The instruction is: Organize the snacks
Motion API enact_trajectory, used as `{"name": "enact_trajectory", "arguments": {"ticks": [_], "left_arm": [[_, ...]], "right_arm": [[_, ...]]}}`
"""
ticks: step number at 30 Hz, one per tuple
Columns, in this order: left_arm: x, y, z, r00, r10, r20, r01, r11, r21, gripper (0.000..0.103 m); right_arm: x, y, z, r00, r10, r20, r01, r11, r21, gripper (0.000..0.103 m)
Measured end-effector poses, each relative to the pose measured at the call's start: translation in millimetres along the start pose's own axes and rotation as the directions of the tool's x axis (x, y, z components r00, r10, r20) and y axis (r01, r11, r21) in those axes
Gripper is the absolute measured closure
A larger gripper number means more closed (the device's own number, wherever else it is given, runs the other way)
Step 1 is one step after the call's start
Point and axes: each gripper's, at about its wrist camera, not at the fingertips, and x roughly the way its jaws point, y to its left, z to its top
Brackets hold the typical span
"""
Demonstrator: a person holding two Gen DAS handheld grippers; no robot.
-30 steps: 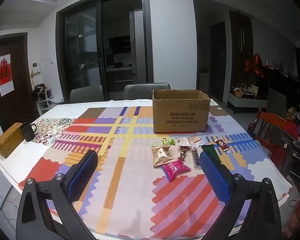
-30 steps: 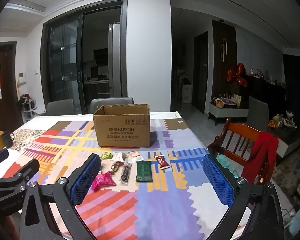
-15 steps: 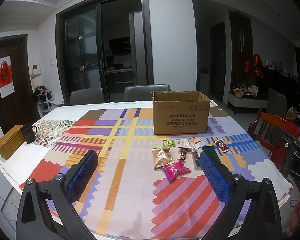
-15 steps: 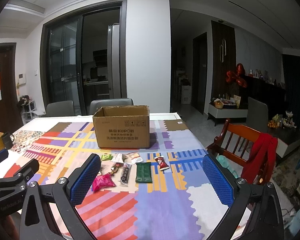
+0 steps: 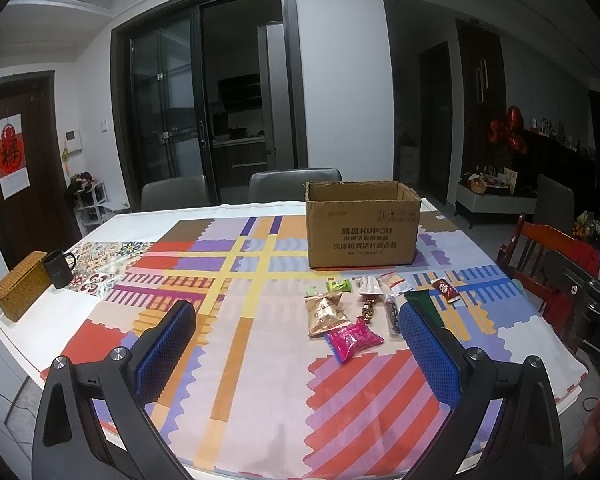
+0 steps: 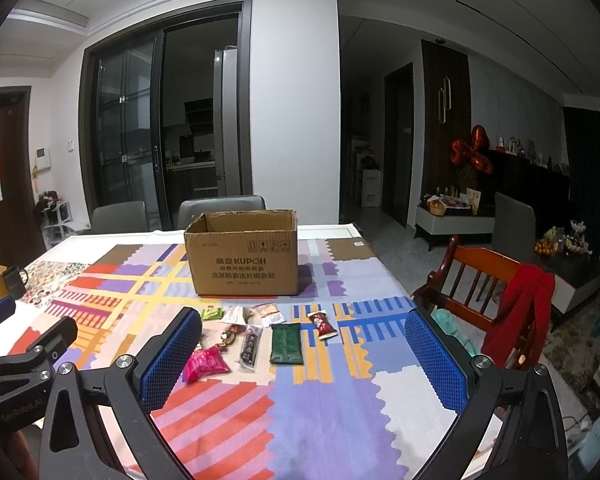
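Both grippers, left [image 5: 296, 344] and right [image 6: 304, 354], spread wide, empty. Snacks [image 6: 256, 336] ahead, right gripper nearer; box [image 6: 244, 256] beyond.

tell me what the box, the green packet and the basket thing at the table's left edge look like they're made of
Box: corrugated cardboard, matte brown, with printed text and creased flap edges.
Green packet: probably plastic or foil film, since its dark surface shows a slight sheen; too small to be sure.
Basket: looks like woven rattan or wicker, tan with a fine weave texture, though it could be a synthetic imitation.
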Motion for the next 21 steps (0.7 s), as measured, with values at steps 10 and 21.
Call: {"name": "enact_trajectory", "arguments": {"ticks": [10,21], "left_arm": [[-0.2,0.1,-0.2,1.000,-0.001,-0.002,0.001,1.000,-0.002,0.000],[0.1,-0.1,-1.5,1.000,-0.001,-0.001,0.001,1.000,-0.001,0.000]], "right_arm": [[2.2,-4.1,-6.0,1.000,-0.001,-0.006,0.001,1.000,0.004,0.000],[2.5,-3.8,-6.2,1.000,-0.002,-0.006,0.002,1.000,0.005,0.000]]}}
